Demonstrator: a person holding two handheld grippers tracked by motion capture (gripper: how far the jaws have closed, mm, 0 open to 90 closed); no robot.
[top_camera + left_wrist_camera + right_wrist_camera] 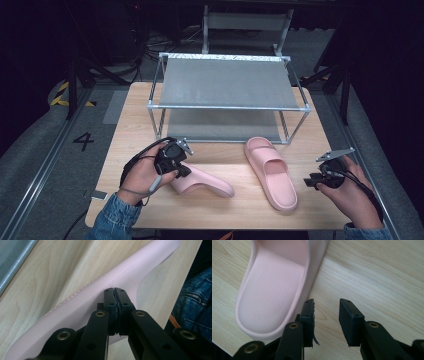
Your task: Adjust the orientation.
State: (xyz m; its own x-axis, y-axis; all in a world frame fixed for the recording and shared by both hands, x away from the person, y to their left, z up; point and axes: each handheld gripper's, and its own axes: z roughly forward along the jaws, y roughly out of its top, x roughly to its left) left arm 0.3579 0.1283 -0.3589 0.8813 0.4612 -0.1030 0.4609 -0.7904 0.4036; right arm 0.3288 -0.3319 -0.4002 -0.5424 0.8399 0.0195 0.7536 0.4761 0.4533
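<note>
Two pink slippers, one two-tier rack, one wooden table (135, 115).

Metal-framed rack (227, 82), grey mesh shelves, stands behind both. Right slipper (272, 172) upright, dimpled footbed; left slipper (202, 181) tipped on its side, smooth foam. Left gripper (182, 169) pinched on the left slipper's edge; right gripper (311, 182) jaws apart, just beside the right slipper.

Digit "4" (83, 140) marked in black on grey floor, left of table (135, 120)
</note>
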